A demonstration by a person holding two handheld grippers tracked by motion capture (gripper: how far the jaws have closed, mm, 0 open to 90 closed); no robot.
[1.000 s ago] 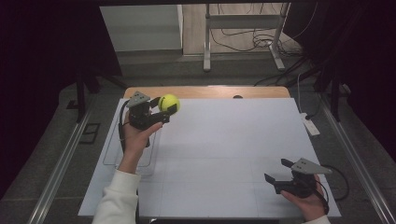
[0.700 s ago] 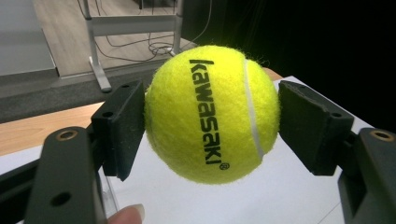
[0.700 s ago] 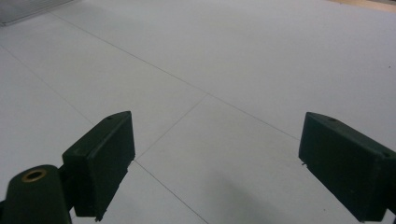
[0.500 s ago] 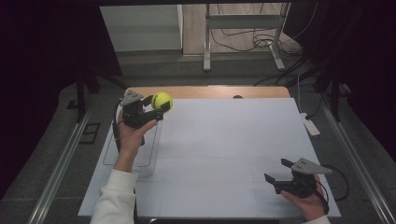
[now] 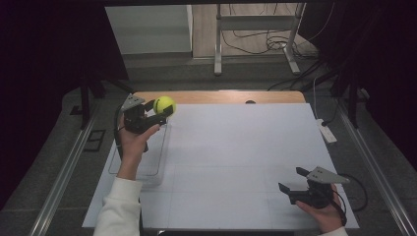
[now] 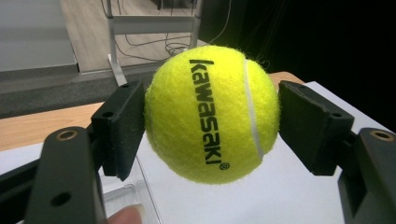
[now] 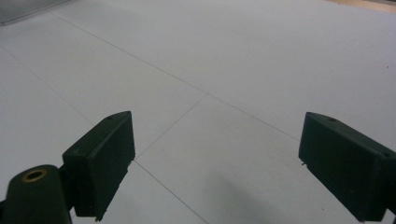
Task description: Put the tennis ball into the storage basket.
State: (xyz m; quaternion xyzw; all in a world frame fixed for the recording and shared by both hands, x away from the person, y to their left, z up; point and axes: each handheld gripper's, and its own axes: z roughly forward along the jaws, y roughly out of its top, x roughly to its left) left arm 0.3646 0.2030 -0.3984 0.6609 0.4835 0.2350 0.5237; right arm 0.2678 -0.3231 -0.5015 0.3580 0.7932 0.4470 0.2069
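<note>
The clear tray is being half hidden by the person's arm while the left gripper is clasping the yellow "kawasaki" ball above the tray's far end, the right gripper gaping empty.

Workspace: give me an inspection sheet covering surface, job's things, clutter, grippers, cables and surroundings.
Surface: white sheet with thin seam lines over a wooden table.
Job's things: yellow tennis ball, printed "kawasaki", held above the table's far left corner; clear tray at the left edge.
Clutter: nothing seen.
Grippers: left gripper shut on the tennis ball; right gripper open, holding nothing, low at the near right.
Cables: loose cables on the floor beyond the table.
Surroundings: metal stand, dark room.
</note>
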